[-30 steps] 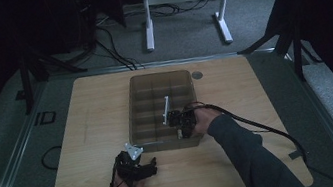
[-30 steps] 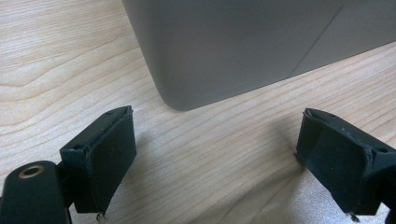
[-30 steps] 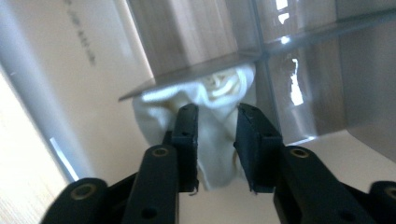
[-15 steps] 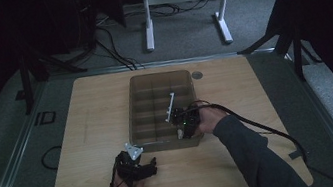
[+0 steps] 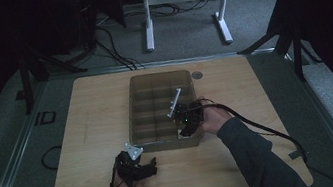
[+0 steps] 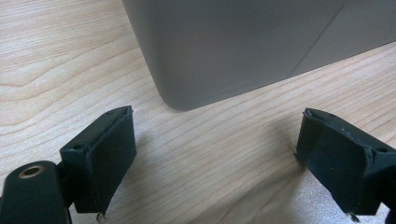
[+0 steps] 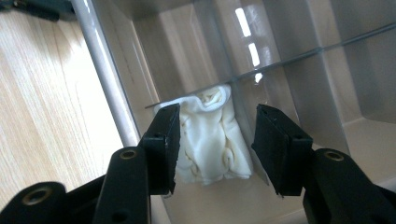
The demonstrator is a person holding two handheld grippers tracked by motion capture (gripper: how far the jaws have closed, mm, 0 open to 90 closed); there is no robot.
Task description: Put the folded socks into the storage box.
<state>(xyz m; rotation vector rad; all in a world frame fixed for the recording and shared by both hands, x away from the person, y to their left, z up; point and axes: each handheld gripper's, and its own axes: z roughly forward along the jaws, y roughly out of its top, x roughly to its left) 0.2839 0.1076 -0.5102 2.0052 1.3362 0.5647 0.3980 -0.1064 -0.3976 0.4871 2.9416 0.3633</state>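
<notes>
A white cloth [image 7: 212, 140] is lying crumpled in a near-corner compartment of the translucent grey divider box [image 5: 135, 94], pushed against a thin partition. The right hand-held gripper [image 7: 217, 140] is being held over it, jaws apart, straddling the bundle. The cloth is judged light, soft and limp, not fragile; it is best pinched at the bunched top folds. The box walls look smooth, rigid plastic. The left hand-held gripper [image 6: 210, 163] is being rested open on the wood-grain table [image 6: 56, 56] just beside the box corner. Fabric type probably cotton; hard to tell.
</notes>
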